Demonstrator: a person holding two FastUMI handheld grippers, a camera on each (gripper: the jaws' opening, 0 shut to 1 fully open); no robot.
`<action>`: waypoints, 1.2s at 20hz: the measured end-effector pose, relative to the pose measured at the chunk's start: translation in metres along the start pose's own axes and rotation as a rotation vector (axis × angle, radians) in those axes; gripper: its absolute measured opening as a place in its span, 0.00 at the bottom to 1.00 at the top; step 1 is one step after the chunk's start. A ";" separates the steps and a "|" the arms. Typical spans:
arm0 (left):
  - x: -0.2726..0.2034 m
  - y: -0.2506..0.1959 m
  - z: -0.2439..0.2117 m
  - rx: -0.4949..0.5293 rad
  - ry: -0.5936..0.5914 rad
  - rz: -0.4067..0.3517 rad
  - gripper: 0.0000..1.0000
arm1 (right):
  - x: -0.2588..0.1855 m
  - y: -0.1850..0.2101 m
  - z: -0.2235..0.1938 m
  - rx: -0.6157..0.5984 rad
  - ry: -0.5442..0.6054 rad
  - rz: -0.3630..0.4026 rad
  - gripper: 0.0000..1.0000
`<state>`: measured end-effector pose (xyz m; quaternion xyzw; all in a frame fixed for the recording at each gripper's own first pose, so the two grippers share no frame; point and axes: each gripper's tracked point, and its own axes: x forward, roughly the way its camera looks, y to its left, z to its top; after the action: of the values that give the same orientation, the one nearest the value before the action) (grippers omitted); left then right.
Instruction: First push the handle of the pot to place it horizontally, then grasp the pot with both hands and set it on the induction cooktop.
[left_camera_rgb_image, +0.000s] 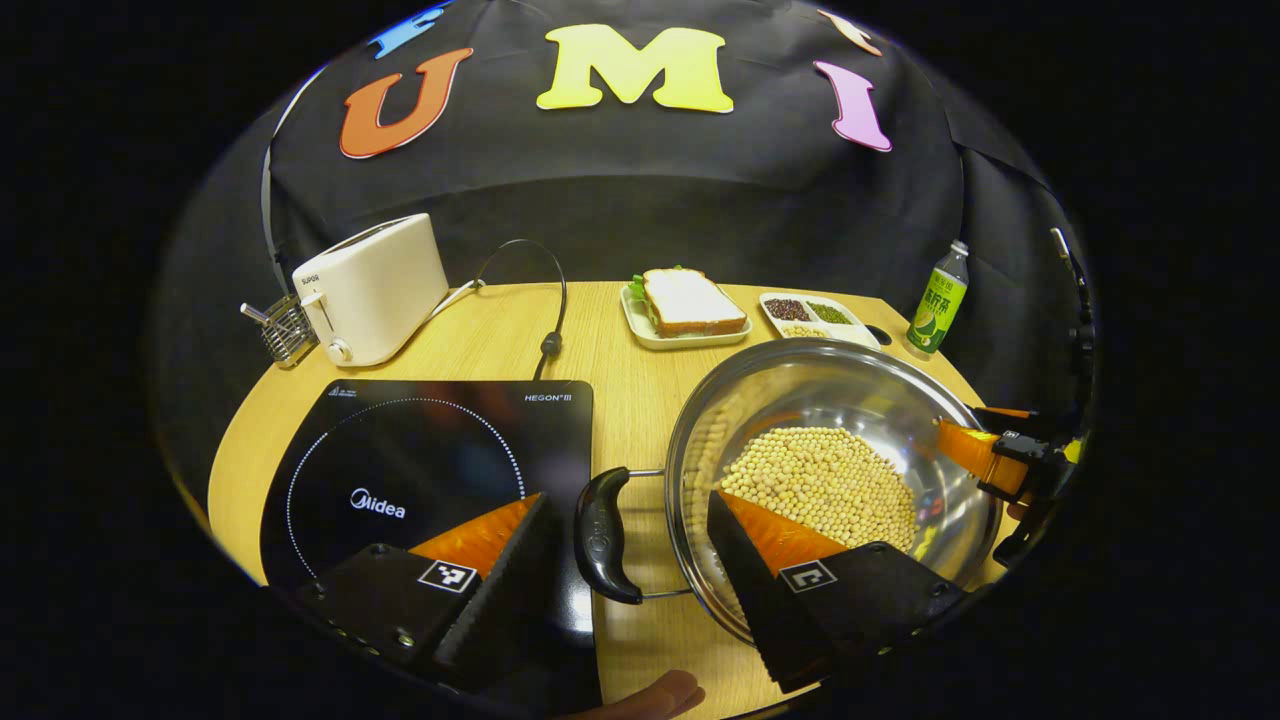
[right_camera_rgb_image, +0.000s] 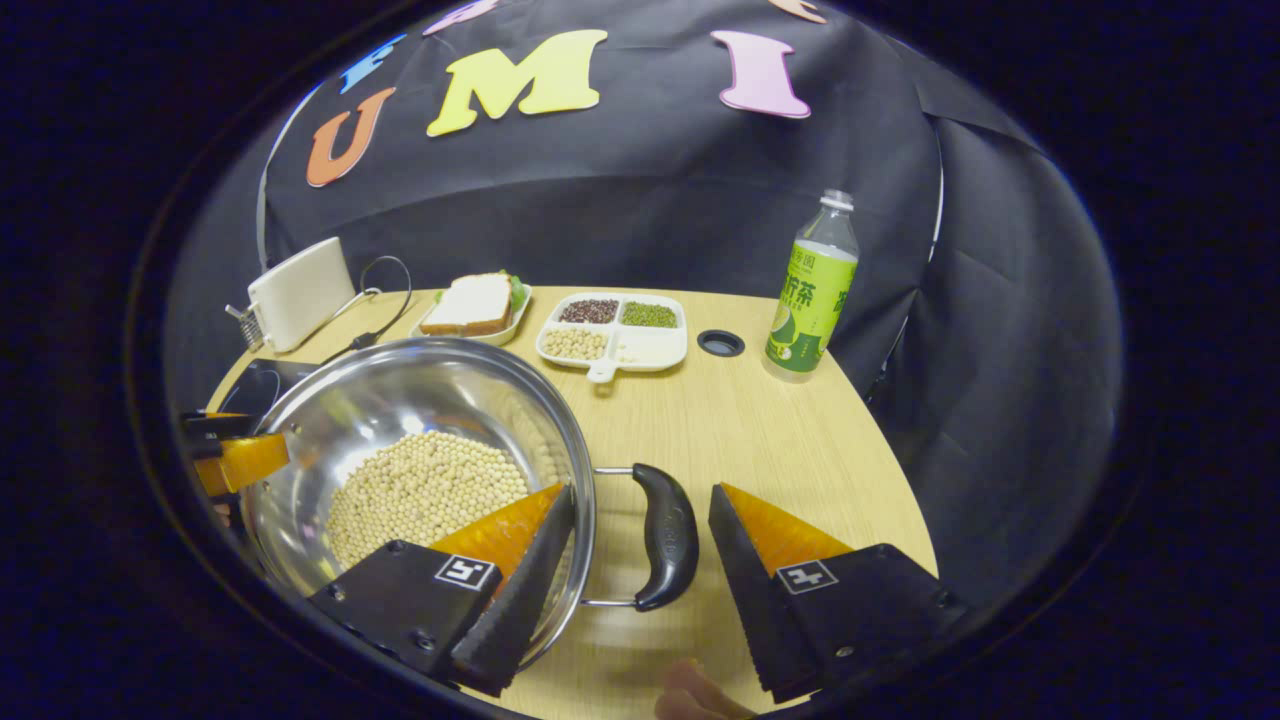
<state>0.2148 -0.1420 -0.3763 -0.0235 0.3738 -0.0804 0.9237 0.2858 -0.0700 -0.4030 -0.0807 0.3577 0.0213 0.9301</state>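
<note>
1. A round wooden table (right_camera_rgb_image: 760, 440) stood against black cloth; toaster (left_camera_rgb_image: 375, 288), sandwich plate (left_camera_rgb_image: 686, 310), divided dish (right_camera_rgb_image: 612, 330) and green bottle (right_camera_rgb_image: 812, 290) lined its far edge.
2. The steel pot (left_camera_rgb_image: 830, 400) of soybeans (left_camera_rgb_image: 820, 480) sat just right of the induction cooktop (left_camera_rgb_image: 420, 470).
3. The left gripper (left_camera_rgb_image: 630, 545) gaped around the pot's left handle (left_camera_rgb_image: 603, 535); the right gripper (right_camera_rgb_image: 640, 540) gaped around its right handle (right_camera_rgb_image: 668, 535).

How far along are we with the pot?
Done: both pot handles lie level. In hand: the left tool straddles the left handle and the right tool the right handle, both open. Left: close, lift, set it on the induction cooktop beside it.
</note>
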 end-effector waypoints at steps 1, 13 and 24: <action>0.000 0.000 0.000 0.005 0.003 0.005 0.94 | 0.002 0.001 -0.001 0.009 0.004 0.001 0.87; 0.003 -0.003 0.001 0.043 -0.036 -0.002 0.59 | -0.003 0.010 -0.012 0.060 0.007 0.045 0.70; -0.030 -0.026 0.010 0.049 -0.126 -0.056 0.55 | -0.054 -0.010 -0.014 0.110 -0.056 0.011 0.65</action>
<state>0.1976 -0.1625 -0.3458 -0.0165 0.3121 -0.1137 0.9431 0.2370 -0.0817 -0.3760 -0.0269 0.3328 0.0089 0.9426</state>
